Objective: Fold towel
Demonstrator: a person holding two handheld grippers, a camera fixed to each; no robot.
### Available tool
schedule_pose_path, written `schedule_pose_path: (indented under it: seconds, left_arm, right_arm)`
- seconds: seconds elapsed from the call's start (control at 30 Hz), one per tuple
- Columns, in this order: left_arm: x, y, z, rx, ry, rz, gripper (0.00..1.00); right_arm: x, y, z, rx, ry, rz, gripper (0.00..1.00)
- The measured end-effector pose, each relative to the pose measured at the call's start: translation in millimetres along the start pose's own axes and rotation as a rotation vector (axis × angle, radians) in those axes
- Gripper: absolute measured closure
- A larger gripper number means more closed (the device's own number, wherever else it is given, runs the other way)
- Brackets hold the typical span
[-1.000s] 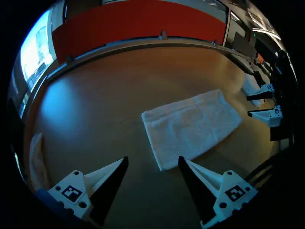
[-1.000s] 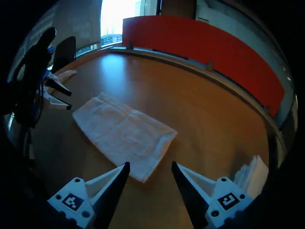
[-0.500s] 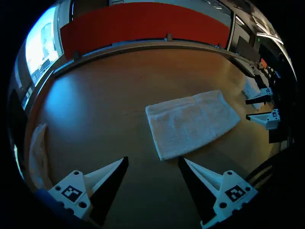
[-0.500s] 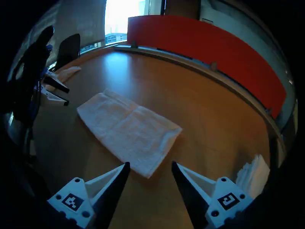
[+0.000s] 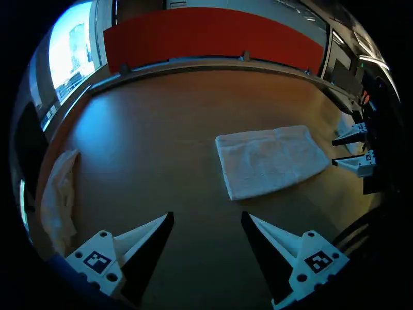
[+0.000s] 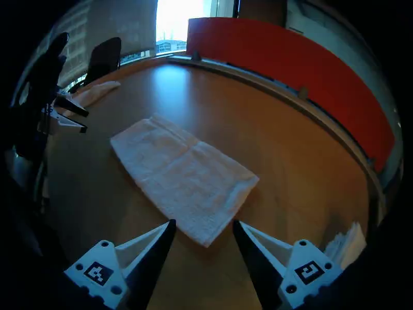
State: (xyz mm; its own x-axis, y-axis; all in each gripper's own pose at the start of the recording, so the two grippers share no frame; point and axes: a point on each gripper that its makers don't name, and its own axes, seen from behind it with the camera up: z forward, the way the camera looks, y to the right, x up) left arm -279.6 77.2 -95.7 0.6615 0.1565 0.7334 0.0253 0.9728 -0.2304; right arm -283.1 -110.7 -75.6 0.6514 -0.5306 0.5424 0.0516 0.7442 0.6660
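The towel [image 6: 183, 175] lies flat on the table [image 6: 289, 155], at the centre of the right gripper view and right of centre in the left gripper view. It forms a compact rectangle with layered edges. A faint crease crosses its middle. I judge from this that at least one fold is complete and the towel has been set down.

Nothing touches the towel. My right gripper [image 6: 204, 222] hangs above the table with its tips near the towel's near corner but apart from it. Its jaws stand spread and hold nothing. My left gripper [image 5: 206, 214] hangs over bare table, well apart from the towel's near short edge. Its jaws are also spread and empty.

Status:
- Done: the towel is doubled over and its edges are roughly aligned.
- Left: I cannot tell whether a further fold is required. If so, both jaws must go down onto one short edge, pinch its corners and carry them across.

A loose cloth [image 5: 57, 196] rests at the table's edge, at lower left of the left gripper view. A stack of white cloth [image 6: 346, 243] sits at lower right of the right gripper view. A red partition [image 5: 206, 31] runs along the table's far side, with a bright window [image 5: 72, 46] beside it.
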Motion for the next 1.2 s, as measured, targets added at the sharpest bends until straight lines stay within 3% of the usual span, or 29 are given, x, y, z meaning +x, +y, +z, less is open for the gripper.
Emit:
schedule_pose_path:
  seconds: [0.53, 0.77, 1.0, 1.2]
  left_arm:
    - [-26, -9.6, -22.7, 0.042, 0.007, -0.048, 0.03]
    - [-39, -11.0, -33.0, 0.051, -0.002, -0.079, 0.03]
    - [-45, -12.7, -40.1, 0.059, -0.003, -0.094, 0.03]
    - [-46, -12.9, -45.3, 0.061, 0.002, -0.103, 0.03]
  right_arm:
    - [-19, -2, 12.4, 0.05, -0.055, -0.041, 0.17]
    - [-38, 1, 15.7, 0.06, -0.101, -0.044, 0.28]
    - [-43, 0, 12.9, 0.096, -0.122, -0.048, 0.48]
    - [-44, 2, 15.1, 0.108, -0.127, -0.051, 0.53]
